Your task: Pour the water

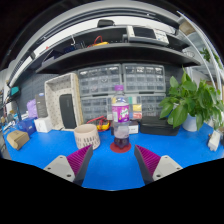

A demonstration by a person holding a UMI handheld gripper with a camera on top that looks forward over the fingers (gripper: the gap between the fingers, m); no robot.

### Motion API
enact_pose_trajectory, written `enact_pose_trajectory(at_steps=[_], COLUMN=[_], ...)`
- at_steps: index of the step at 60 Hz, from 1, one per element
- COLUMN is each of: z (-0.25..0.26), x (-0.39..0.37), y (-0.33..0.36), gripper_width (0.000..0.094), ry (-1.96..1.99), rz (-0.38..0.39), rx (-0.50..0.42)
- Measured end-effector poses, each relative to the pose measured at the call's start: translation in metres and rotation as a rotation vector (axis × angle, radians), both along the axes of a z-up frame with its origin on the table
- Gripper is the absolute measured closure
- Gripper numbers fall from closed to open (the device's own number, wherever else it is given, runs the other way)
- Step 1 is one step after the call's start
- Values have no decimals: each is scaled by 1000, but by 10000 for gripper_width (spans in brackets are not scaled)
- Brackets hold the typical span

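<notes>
A clear water bottle with a purple cap and a pink label stands upright on a small red coaster on the blue table. It is just ahead of my gripper, in line with the gap between the fingers. The fingers with their magenta pads are spread wide apart and hold nothing. The bottle is apart from both fingers.
A white ribbed basket stands left of the bottle. A potted green plant is at the right. A cage-like box and small items sit at the left, with shelving of bins behind.
</notes>
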State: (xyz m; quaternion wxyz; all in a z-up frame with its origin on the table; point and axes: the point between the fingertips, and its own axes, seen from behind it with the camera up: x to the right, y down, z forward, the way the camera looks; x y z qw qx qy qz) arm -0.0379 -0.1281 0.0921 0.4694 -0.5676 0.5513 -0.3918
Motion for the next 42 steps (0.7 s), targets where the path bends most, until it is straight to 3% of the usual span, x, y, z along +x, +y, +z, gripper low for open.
enact_pose_trajectory(at_steps=[42], z=[47], x=[-56], y=[18], gripper_width=[79], ry=[-58], rz=[-37], rx=[-46])
